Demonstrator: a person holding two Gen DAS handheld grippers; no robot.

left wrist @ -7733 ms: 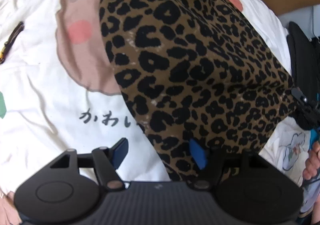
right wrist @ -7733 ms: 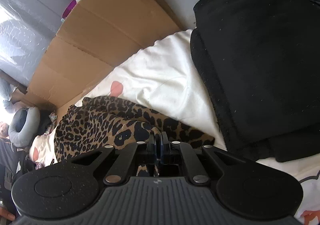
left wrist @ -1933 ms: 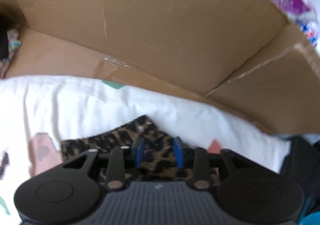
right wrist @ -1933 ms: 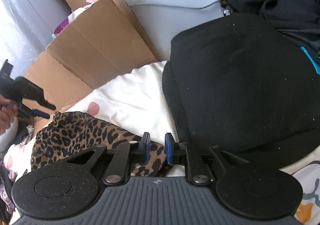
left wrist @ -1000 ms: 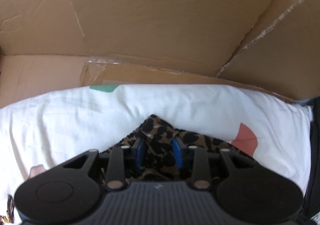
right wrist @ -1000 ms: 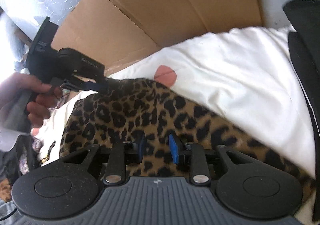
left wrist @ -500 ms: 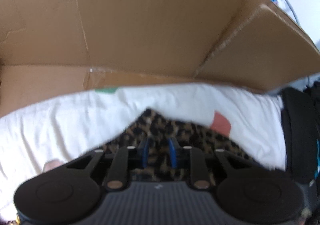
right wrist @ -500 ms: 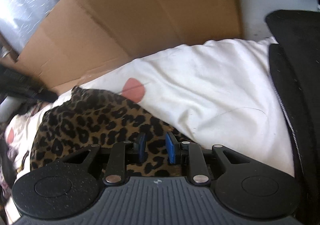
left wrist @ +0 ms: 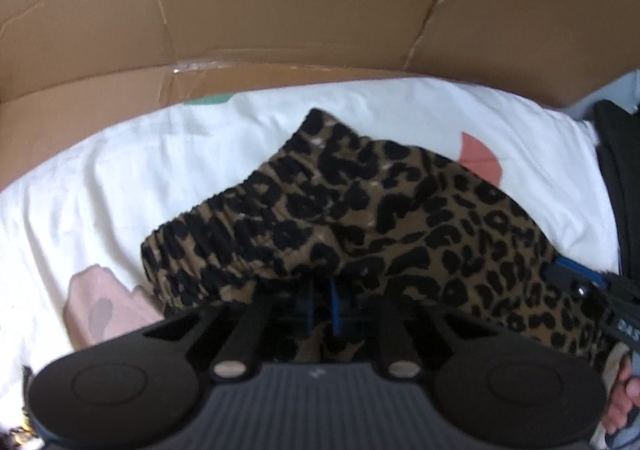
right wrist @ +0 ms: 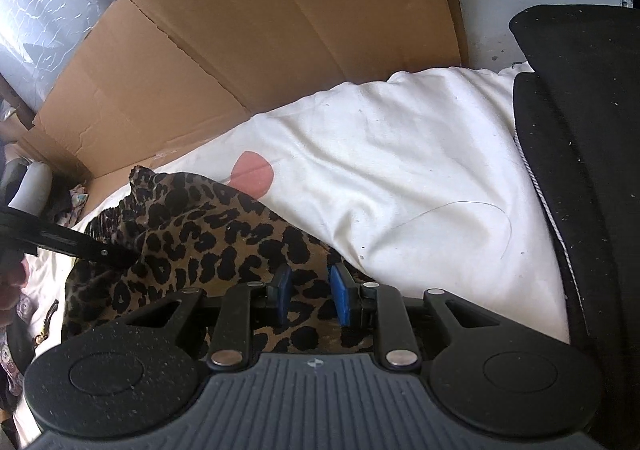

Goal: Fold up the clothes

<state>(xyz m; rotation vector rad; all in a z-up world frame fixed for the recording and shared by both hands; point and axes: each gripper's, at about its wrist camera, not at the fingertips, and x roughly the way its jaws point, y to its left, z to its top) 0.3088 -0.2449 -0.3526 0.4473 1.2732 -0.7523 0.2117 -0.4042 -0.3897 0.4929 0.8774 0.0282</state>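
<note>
Where the leopard-print garment (left wrist: 400, 217) lies bunched on the white printed bedsheet (left wrist: 140, 169), the left gripper (left wrist: 320, 306) has its blue pads drawn together on a fold of the fabric near the elasticated waistband (left wrist: 240, 217); cloth drapes over the fingertips and only a thin strip of leopard print shows between the pads. The waistband end rises to a peak toward the brown cardboard panels (left wrist: 280, 1) that stand along the far edge of the bed.

The right gripper (right wrist: 308, 298) rests over the opposite edge of the same garment (right wrist: 208, 234). Its blue pads (right wrist: 342, 298) stand partly apart with leopard fabric lying beneath and between them; the pads do not visibly press on the cloth. In the right wrist view, the left gripper (right wrist: 120, 256) enters from the left edge and meets the garment at its raised fold, with part of a hand (right wrist: 10, 286) visible behind it.

A black folded garment (right wrist: 580, 149) lies on the sheet to the right, just beside the leopard piece but apart from it. A pink round print (right wrist: 254, 173) on the sheet shows next to the garment's far edge.
</note>
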